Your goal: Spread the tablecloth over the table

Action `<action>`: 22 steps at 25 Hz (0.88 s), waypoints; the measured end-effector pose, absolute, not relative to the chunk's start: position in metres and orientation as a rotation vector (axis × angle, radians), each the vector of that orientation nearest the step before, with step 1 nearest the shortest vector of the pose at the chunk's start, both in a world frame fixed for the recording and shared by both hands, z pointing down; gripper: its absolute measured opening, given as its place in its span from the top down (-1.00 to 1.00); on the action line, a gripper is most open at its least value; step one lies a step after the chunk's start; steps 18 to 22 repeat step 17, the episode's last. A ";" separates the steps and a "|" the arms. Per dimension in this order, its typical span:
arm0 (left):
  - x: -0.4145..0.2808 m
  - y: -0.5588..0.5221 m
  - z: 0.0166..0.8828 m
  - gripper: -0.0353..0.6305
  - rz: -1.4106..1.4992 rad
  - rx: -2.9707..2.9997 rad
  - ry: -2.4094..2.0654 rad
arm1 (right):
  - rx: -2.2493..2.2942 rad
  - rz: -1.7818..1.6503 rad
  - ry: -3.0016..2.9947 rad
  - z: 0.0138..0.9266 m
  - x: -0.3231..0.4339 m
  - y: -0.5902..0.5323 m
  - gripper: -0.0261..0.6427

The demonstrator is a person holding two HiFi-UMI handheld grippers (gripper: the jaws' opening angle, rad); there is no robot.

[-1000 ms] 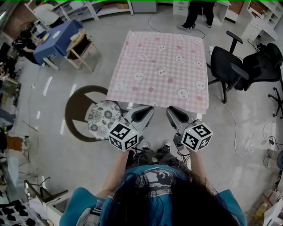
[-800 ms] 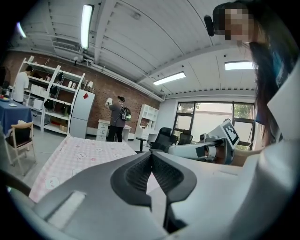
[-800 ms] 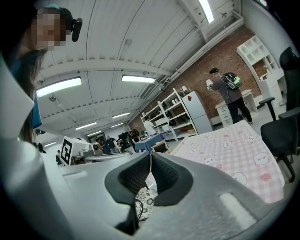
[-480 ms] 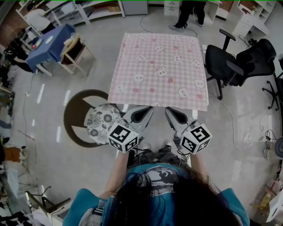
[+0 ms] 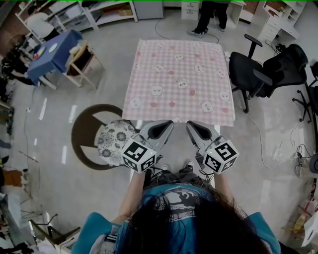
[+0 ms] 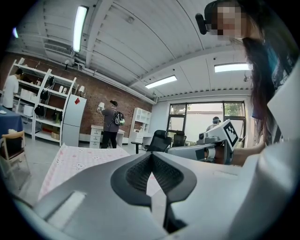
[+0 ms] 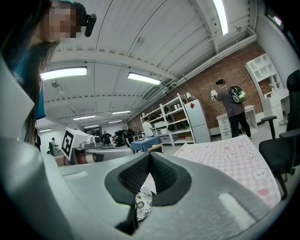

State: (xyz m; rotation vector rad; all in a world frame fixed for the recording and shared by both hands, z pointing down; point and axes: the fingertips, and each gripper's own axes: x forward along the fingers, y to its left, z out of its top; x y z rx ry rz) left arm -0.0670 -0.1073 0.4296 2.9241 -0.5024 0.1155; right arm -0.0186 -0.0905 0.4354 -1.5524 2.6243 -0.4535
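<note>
A pink checked tablecloth (image 5: 179,79) with small animal prints lies flat over the whole table, its near hem hanging over the front edge. My left gripper (image 5: 168,122) and right gripper (image 5: 190,122) are side by side just in front of that hem, both pointing at it. The left gripper (image 6: 151,153) is shut, its tips meeting with nothing between them and the cloth (image 6: 79,159) lying beyond. The right gripper (image 7: 150,153) is shut too, also empty, with the cloth (image 7: 229,154) ahead to its right.
A round floral stool (image 5: 113,139) stands at the table's near left corner. Two black office chairs (image 5: 253,72) crowd the right side. A blue table (image 5: 52,49) and a wooden chair (image 5: 82,57) are at the far left. A person (image 5: 211,15) stands beyond the table. Cables (image 5: 268,149) trail on the floor.
The head view has shifted slightly. Both grippers stay at the near hem and the cloth lies as before.
</note>
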 end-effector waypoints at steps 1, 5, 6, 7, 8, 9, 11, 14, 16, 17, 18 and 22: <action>-0.067 -0.108 0.430 0.86 0.113 2.924 -0.499 | -1.555 -0.453 2.626 0.436 -0.019 -0.091 0.92; -0.067 -0.111 0.432 0.86 0.106 2.919 -0.488 | -1.565 -0.461 2.628 0.439 -0.019 -0.095 0.92; -0.067 -0.112 0.432 0.86 0.106 2.918 -0.486 | -1.566 -0.462 2.627 0.439 -0.020 -0.096 0.92; -0.067 -0.113 0.431 0.86 0.106 2.918 -0.484 | -1.568 -0.462 2.626 0.438 -0.020 -0.097 0.92; -0.067 -0.114 0.431 0.86 0.106 2.918 -0.482 | -1.570 -0.462 2.625 0.437 -0.020 -0.097 0.92; -0.068 -0.114 0.431 0.86 0.106 2.919 -0.479 | -1.573 -0.463 2.623 0.437 -0.020 -0.098 0.92; -0.067 -0.114 0.431 0.86 0.104 2.920 -0.474 | -1.578 -0.468 2.617 0.437 -0.019 -0.097 0.92; -0.066 -0.114 0.432 0.86 0.106 2.920 -0.464 | -1.585 -0.478 2.610 0.440 -0.017 -0.097 0.92; -0.065 -0.114 0.434 0.86 0.111 2.919 -0.458 | -1.590 -0.483 2.608 0.442 -0.016 -0.098 0.92; -0.065 -0.114 0.435 0.86 0.114 2.919 -0.456 | -1.593 -0.486 2.606 0.443 -0.016 -0.098 0.92; -0.065 -0.114 0.435 0.86 0.114 2.919 -0.456 | -1.593 -0.486 2.606 0.443 -0.016 -0.098 0.92; -0.065 -0.114 0.435 0.86 0.114 2.919 -0.456 | -1.593 -0.486 2.606 0.443 -0.016 -0.098 0.92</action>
